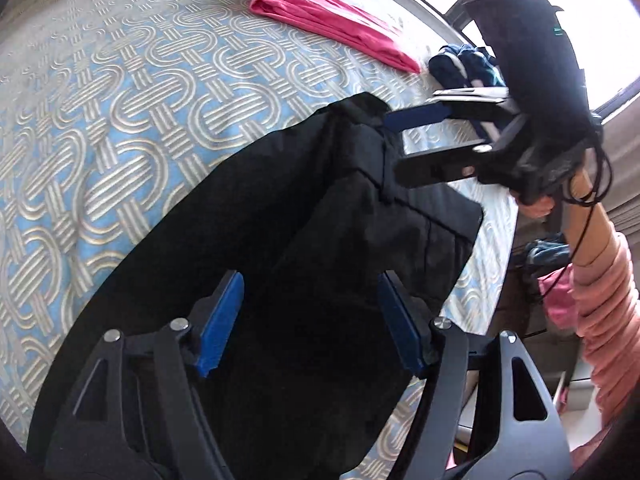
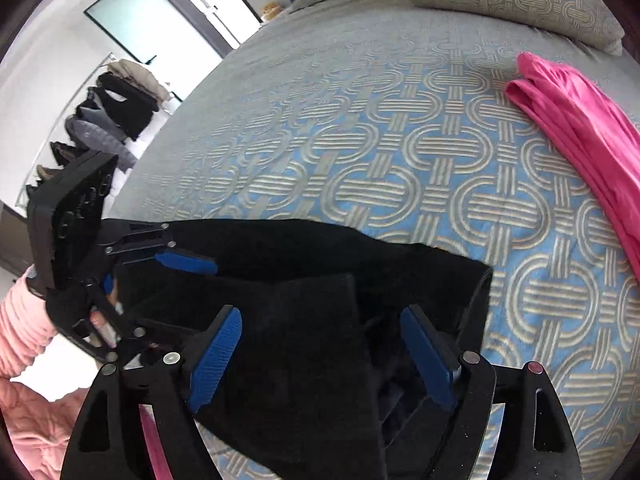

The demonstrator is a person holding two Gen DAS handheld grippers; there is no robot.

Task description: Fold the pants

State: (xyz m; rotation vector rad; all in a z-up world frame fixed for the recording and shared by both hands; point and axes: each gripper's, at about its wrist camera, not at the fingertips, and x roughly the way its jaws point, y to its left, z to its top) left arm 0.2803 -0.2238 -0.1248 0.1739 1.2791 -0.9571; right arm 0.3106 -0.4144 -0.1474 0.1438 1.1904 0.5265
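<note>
Black pants (image 1: 320, 240) lie folded on the bed (image 1: 120, 120); left gripper (image 1: 310, 320) and right gripper (image 2: 320, 356) gape wide, seemingly released. Next: regrip, fold again.

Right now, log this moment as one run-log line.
black pants: folded on bed | left gripper: open above | right gripper: open above | pink garment: aside

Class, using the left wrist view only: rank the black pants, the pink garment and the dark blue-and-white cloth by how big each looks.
1. black pants, though nearness to the camera enlarges them
2. pink garment
3. dark blue-and-white cloth, partly hidden
</note>
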